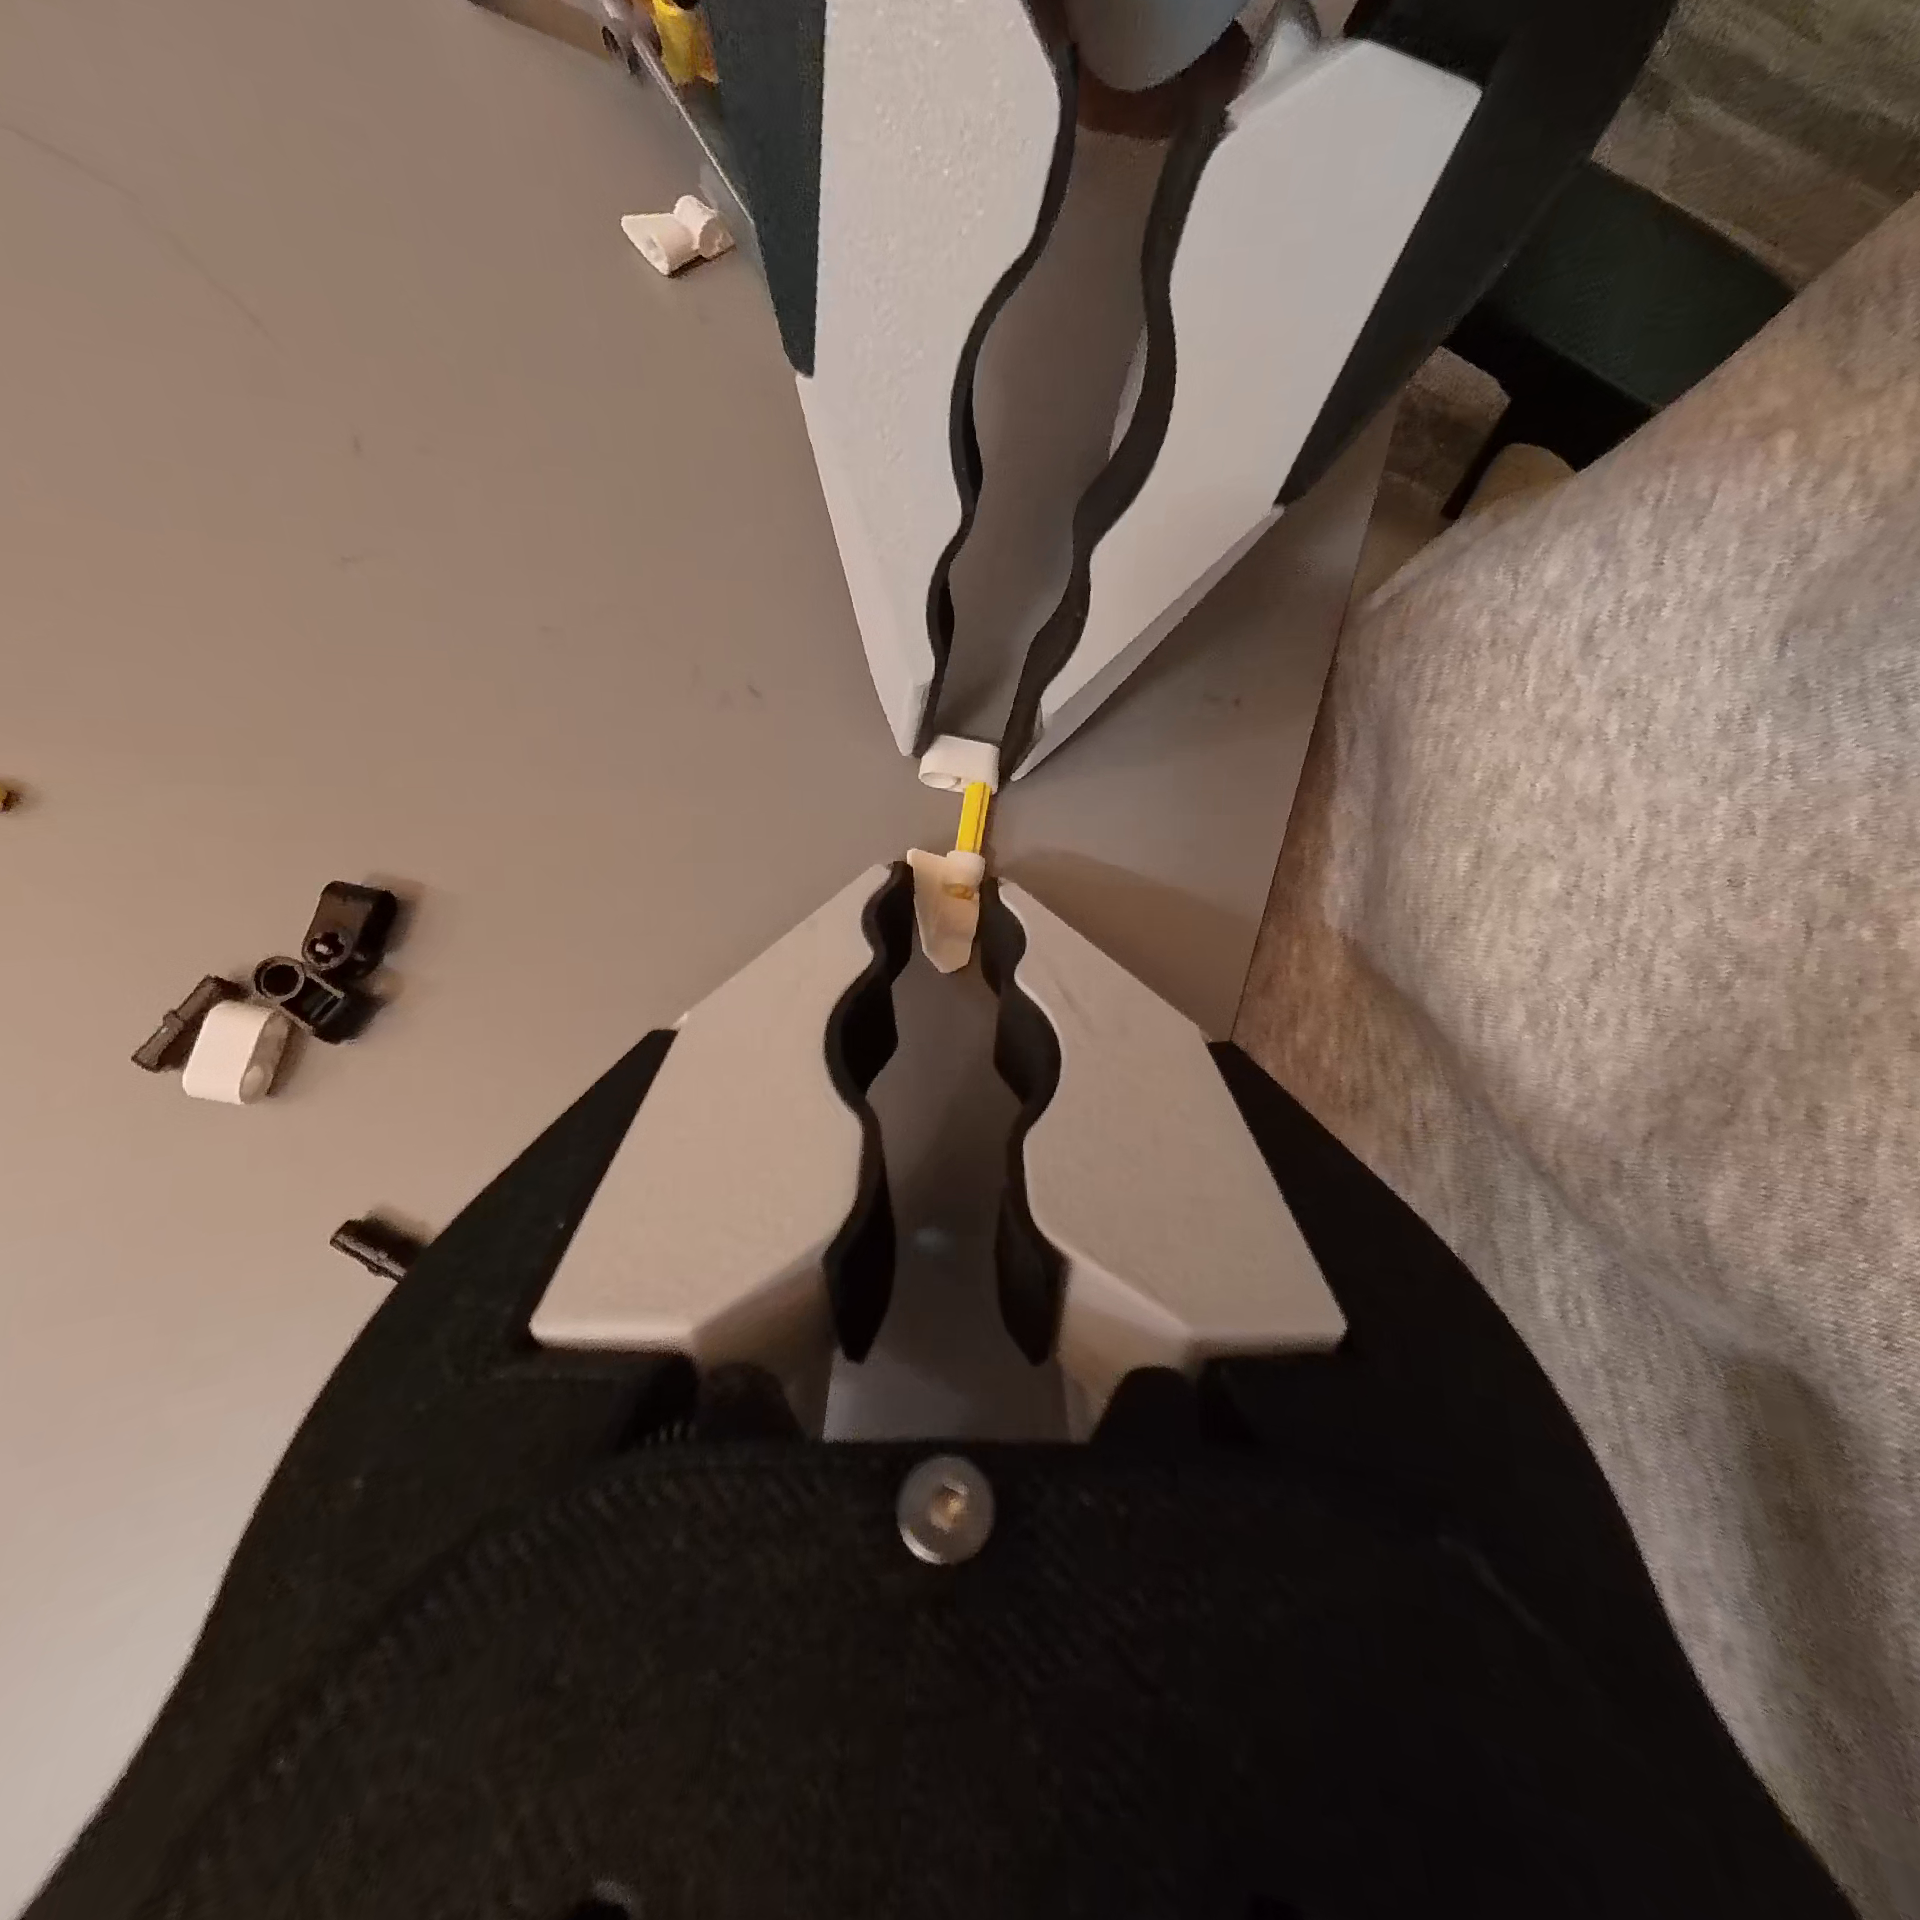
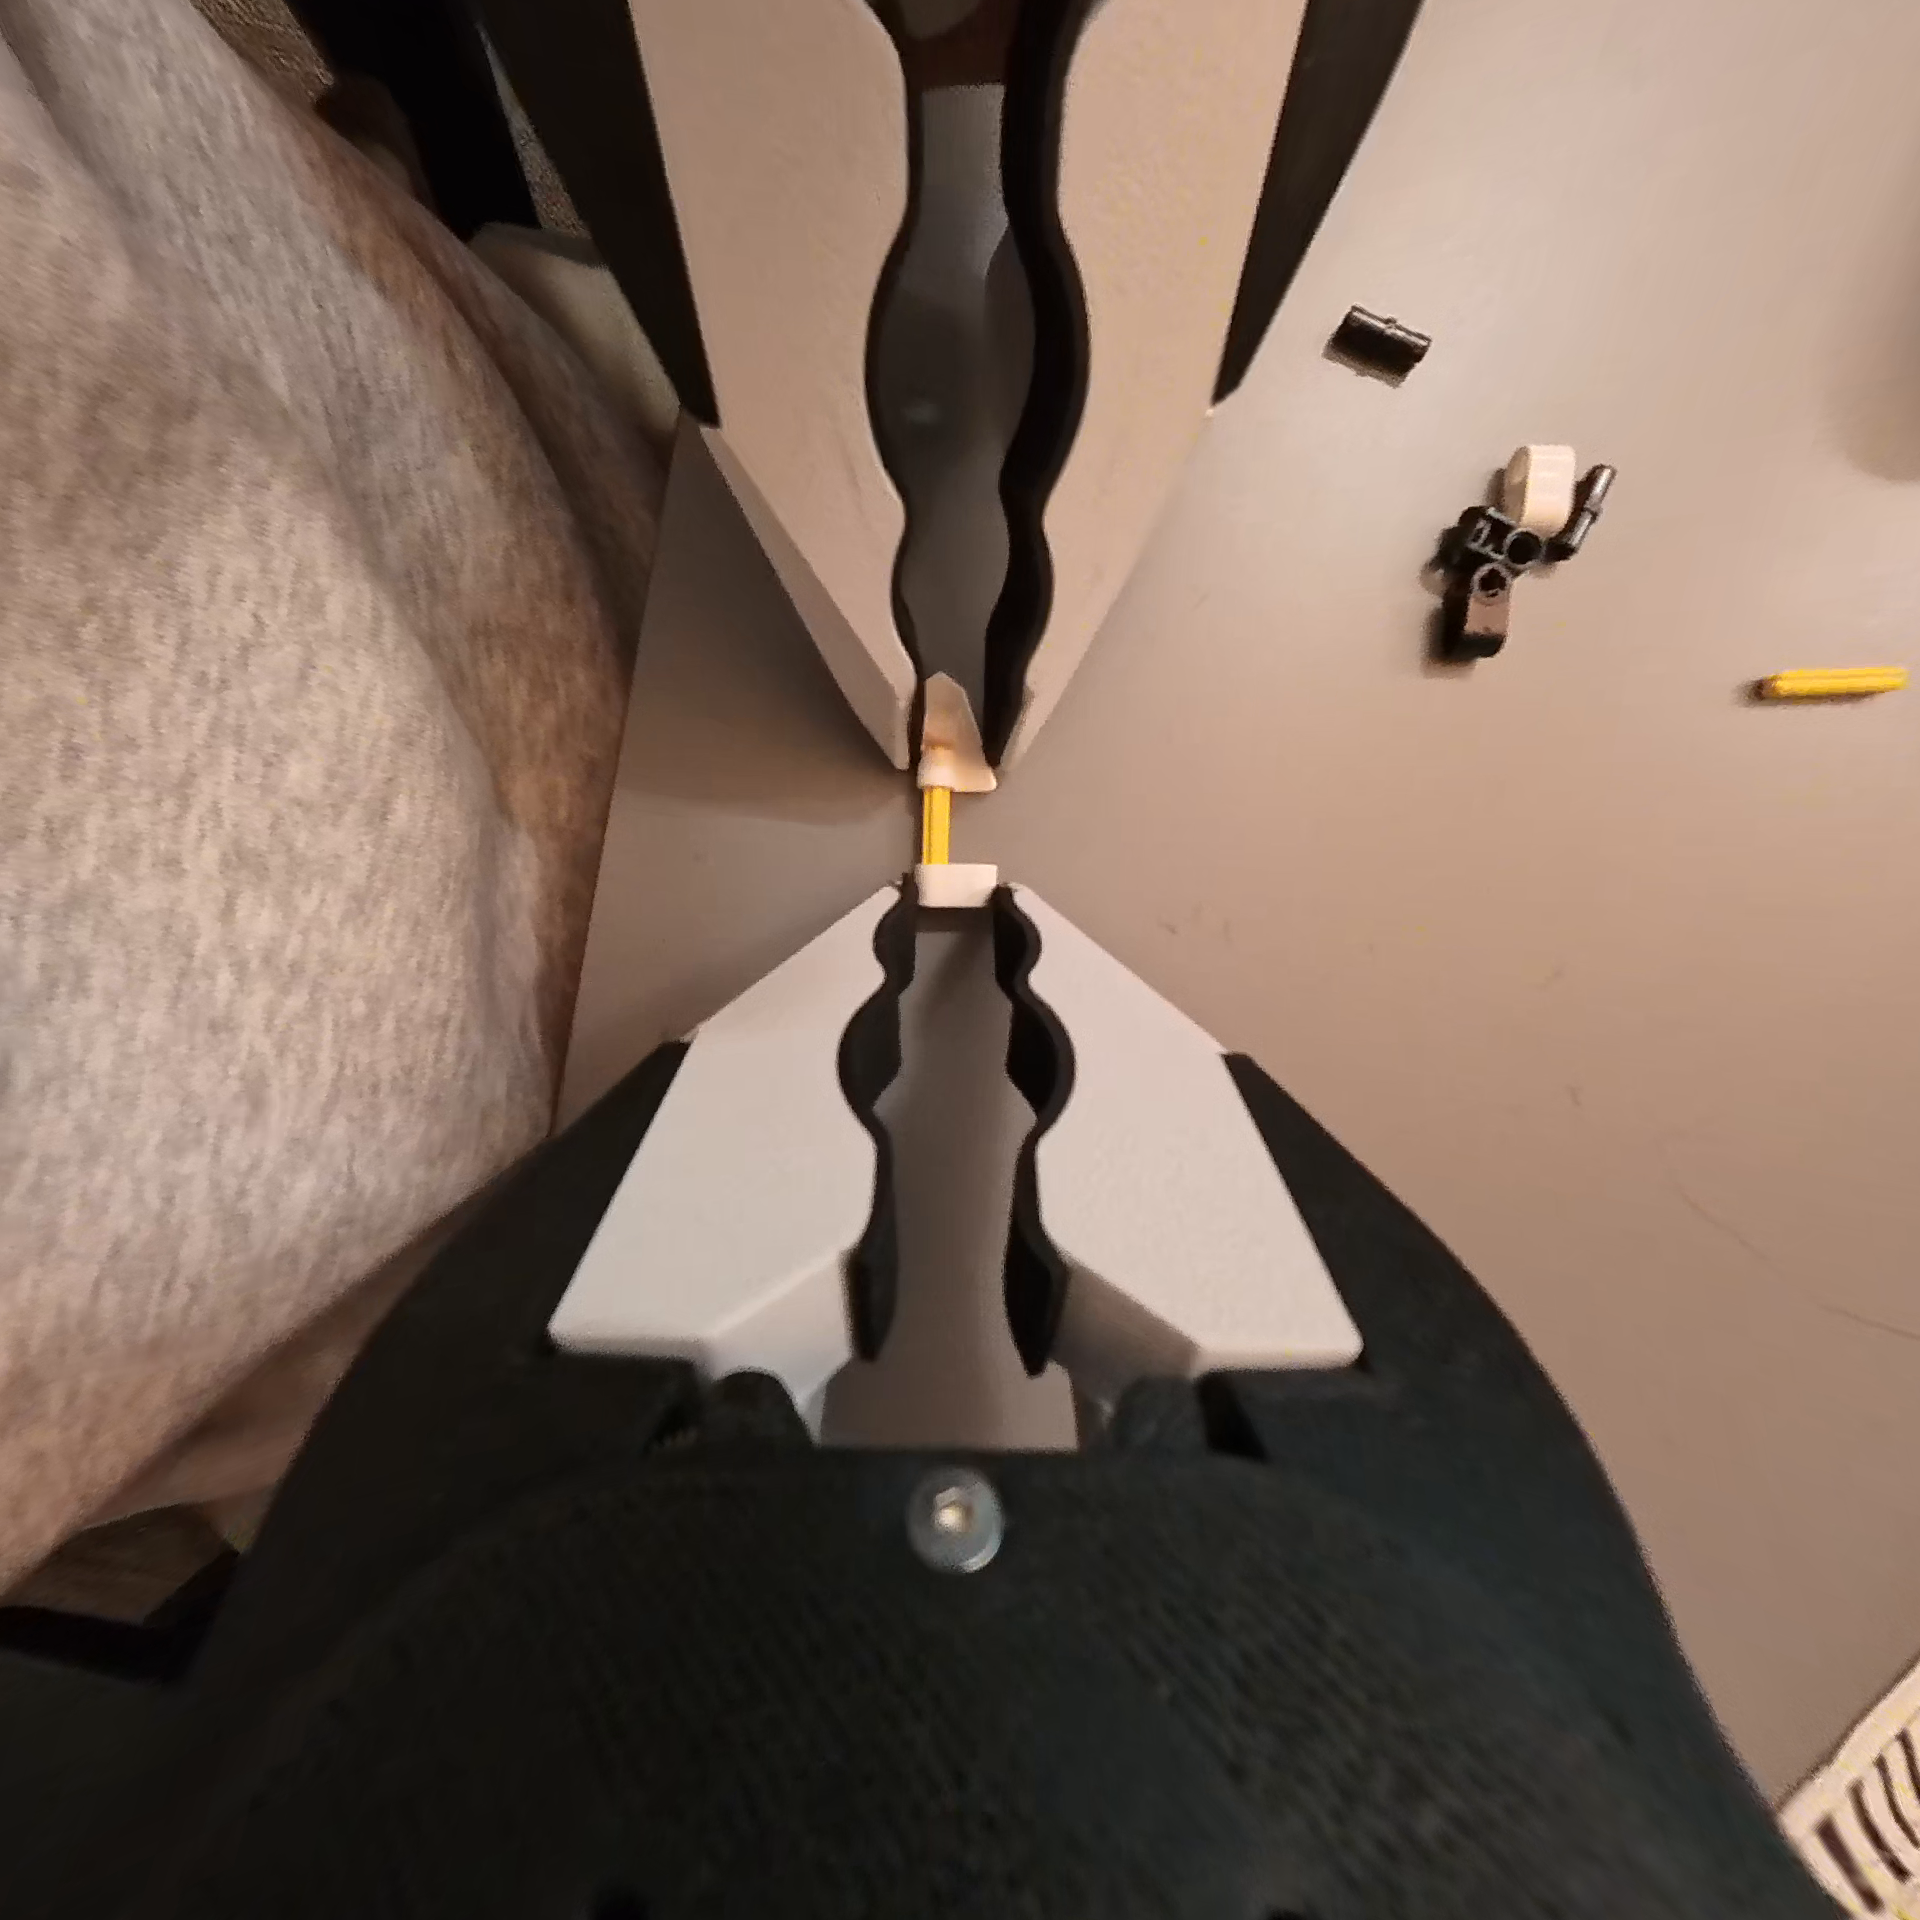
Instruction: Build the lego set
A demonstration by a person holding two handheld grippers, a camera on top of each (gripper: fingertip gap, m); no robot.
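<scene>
The two grippers face each other tip to tip above the grey table [image 1: 468, 623]. My left gripper [image 1: 940, 883] is shut on a small white tapered piece [image 1: 945, 925]. A short yellow axle [image 1: 974, 816] sticks out of that piece toward my right gripper [image 1: 971, 743]. In the right wrist view my right gripper [image 2: 951, 902] is shut on a small white connector [image 2: 954, 885]. The yellow axle [image 2: 935, 821] spans the gap, and its end meets the connector. The left gripper [image 2: 956, 748] shows opposite with the tapered piece [image 2: 951, 738].
On the table lie a cluster of black and white pieces [image 1: 270, 987] [image 2: 1496, 551], a black pin [image 1: 369, 1242] [image 2: 1377, 343], a white piece [image 1: 675, 234] and a spare yellow axle [image 2: 1834, 684]. A person's grey clothing [image 1: 1610, 1039] lies beyond the table edge. A booklet corner [image 2: 1860, 1714] shows.
</scene>
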